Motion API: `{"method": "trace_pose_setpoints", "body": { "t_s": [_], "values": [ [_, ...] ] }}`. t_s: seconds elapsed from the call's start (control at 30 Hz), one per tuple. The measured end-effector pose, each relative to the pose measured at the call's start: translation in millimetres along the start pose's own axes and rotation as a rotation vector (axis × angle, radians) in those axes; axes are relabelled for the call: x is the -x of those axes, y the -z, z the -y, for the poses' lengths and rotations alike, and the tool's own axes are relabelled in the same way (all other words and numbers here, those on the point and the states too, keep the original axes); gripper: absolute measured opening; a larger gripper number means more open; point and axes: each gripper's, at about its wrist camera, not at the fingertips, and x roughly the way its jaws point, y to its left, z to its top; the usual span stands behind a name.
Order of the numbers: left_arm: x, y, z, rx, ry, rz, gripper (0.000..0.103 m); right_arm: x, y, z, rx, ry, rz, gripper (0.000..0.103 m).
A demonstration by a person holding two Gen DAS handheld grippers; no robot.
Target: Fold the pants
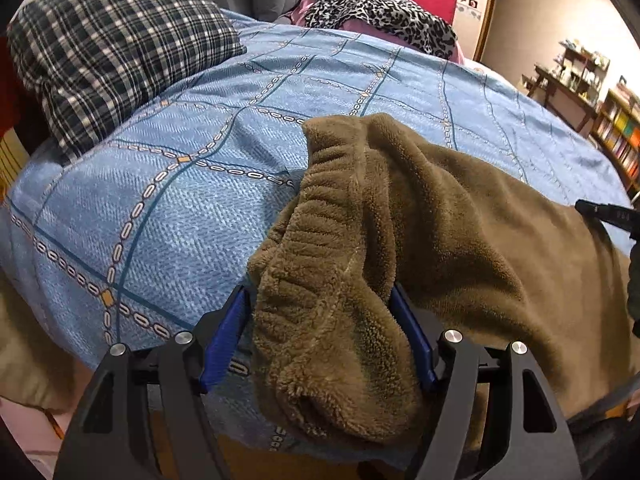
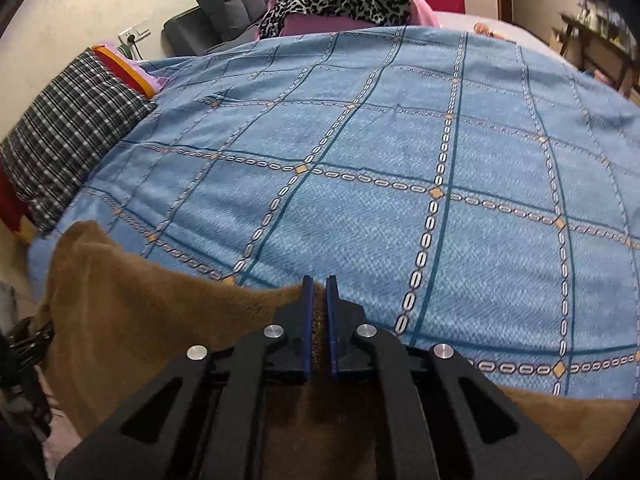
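The brown fleece pants (image 1: 420, 216) lie on the near edge of the bed, over the blue bedspread (image 1: 168, 208), and both tongs are at them. I judge that the step now is to take the garment at two places so that it can be lifted and laid flat or folded over. To do this well, the person should get a firm bite with both tongs before any lifting, then raise the two holds together and at the same height, so the thick cloth does not slip out or twist. The left gripper (image 1: 320, 344) stands with its jaws wide, and the bunched, ribbed waistband end of the pants sits between its blue pads (image 1: 222, 340); the fleece fills most of the gap and touches the right pad, but I cannot tell if the pads really press on it, so I would close this one further before pulling. The right gripper (image 2: 319, 320) is clenched almost fully, and a thin fold of the brown cloth is pinched between its pads at the far edge of the garment. From the right tongs the rest of the pants spreads to the left and toward the person, while the bare bedspread lies ahead. The plaid pillow (image 1: 116, 44) lies well apart, beyond and left of the left tongs.
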Motion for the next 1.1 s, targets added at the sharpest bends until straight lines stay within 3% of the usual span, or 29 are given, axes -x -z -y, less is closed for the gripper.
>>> {"method": "trace_pose_setpoints", "body": {
  "t_s": [0.13,0.2,0.27,0.33,0.5,0.67,0.9,1.1],
  "values": [
    [-1.5,-2.5,-1.4,-0.002,-0.007,-0.009,0.071,-13.8,4.3,6.4,-0.023,0.056,-0.005,0.006],
    [1.2,-4.6,1.6,-0.019,-0.022,-0.008,0.071,-6.7,5.5,9.3,-0.06,0.035,0.018,0.016],
    [7.3,-9.0,5.0,-0.028,-0.03,-0.007,0.071,11.1,8.4,12.2,-0.09,0.007,0.071,0.037],
    [16.6,-15.2,8.5,-0.031,-0.039,0.007,0.071,29.4,13.3,10.0,-0.09,0.011,0.127,0.046],
    [52.0,-32.2,34.0,-0.071,-0.082,0.104,0.071,59.0,38.8,-4.2,-0.046,0.029,0.181,0.047],
    [72.0,-35.1,95.8,-0.201,0.005,0.153,0.071,75.8,67.7,-18.6,0.029,0.06,0.185,0.047],
    [51.7,-14.6,184.0,-0.356,0.183,0.072,0.071,92.3,105.3,-13.5,0.067,0.069,0.17,0.047],
    [34.1,5.3,226.8,-0.42,0.226,0.01,0.071,95.3,132.6,11.9,0.049,0.08,0.124,0.047]
  ]
}}
